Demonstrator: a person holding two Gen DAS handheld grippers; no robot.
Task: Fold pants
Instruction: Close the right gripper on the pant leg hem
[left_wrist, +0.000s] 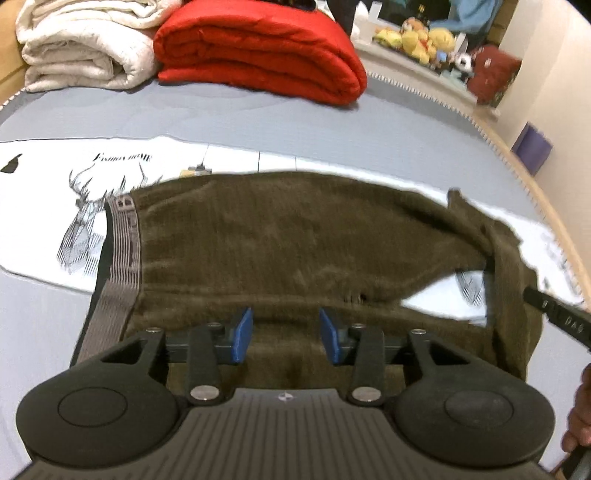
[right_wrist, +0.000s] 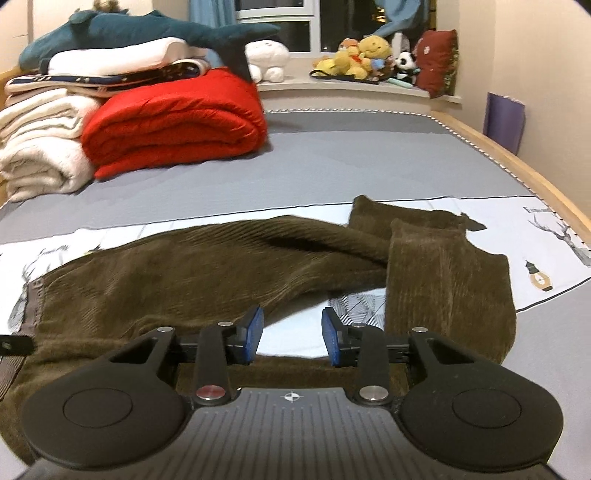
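Brown corduroy pants (left_wrist: 280, 236) lie spread beyond my left gripper (left_wrist: 286, 334) and right gripper (right_wrist: 291, 332), both jaws apart, holding nothing.

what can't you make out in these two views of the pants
- Near edge of the pants: hidden under the left gripper body, left wrist view.
- Waistband lettering: blurred there; in the right wrist view it is cut off at the left edge.
- Near leg: partly covered by the right gripper.

One pair of pants (right_wrist: 207, 273); two grippers (left_wrist: 286, 334) (right_wrist: 291, 332); one red quilt (right_wrist: 173, 125) at 11 o'clock.
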